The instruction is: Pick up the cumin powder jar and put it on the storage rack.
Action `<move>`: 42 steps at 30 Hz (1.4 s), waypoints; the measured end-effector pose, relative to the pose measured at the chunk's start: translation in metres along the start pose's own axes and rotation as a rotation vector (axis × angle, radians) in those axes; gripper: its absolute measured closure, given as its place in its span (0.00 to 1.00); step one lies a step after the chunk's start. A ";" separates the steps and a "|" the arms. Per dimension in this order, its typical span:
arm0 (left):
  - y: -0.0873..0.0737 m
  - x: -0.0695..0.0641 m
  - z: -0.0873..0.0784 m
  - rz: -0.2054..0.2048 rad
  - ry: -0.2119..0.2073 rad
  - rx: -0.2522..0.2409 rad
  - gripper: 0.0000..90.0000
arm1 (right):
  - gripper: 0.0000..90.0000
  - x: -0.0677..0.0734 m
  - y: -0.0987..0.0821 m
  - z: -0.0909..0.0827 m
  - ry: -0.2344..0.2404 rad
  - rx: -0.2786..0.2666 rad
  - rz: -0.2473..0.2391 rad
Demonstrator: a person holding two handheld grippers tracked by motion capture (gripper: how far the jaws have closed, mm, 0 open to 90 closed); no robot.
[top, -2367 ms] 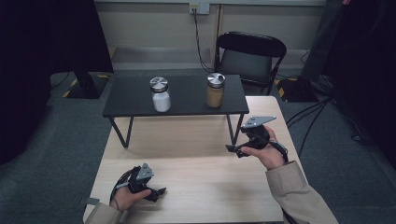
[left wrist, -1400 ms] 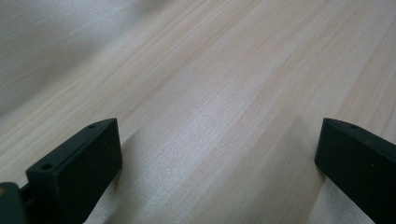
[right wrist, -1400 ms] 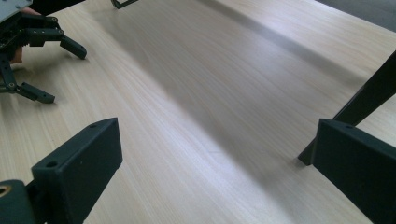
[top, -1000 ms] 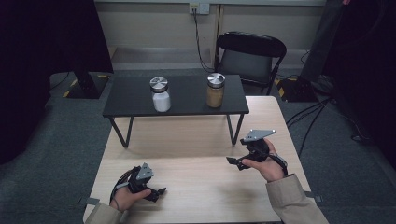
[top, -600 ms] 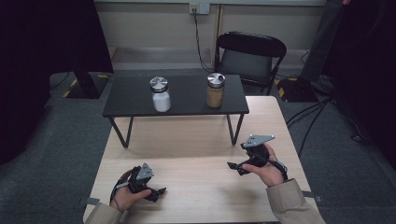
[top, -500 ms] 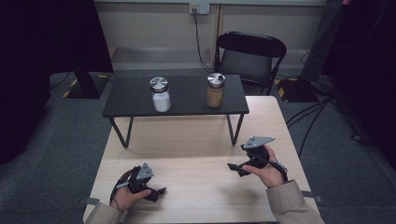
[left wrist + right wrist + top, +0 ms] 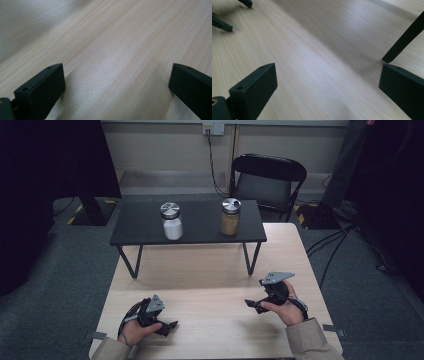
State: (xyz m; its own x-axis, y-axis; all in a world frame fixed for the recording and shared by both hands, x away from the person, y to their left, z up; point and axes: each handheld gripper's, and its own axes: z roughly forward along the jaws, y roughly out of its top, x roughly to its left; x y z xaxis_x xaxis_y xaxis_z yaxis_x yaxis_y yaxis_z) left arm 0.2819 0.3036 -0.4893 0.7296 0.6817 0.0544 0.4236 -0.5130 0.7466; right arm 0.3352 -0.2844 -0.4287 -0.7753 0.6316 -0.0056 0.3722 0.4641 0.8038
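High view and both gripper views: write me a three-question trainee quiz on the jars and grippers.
1. True or false: the white jar and the brown jar both stand on the black shelf.
2. Which jar stands nearer the right gripper? A white, B brown.
3. Fill in: the left gripper stands ____ and holds nothing.

Key: 1 true. 2 B. 3 open; the right gripper is open and empty too, both low over the wooden table.
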 end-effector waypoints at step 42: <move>0.000 0.000 0.000 -0.002 0.002 -0.001 0.00 | 0.01 -0.002 -0.046 0.029 -0.018 0.078 0.041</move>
State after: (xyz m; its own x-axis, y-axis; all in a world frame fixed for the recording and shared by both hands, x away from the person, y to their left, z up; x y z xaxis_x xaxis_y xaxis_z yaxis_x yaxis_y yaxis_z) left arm 0.2816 0.3032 -0.4894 0.7278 0.6836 0.0542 0.4247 -0.5114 0.7471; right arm 0.3344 -0.2894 -0.4831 -0.7494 0.6619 0.0155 0.4428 0.4837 0.7550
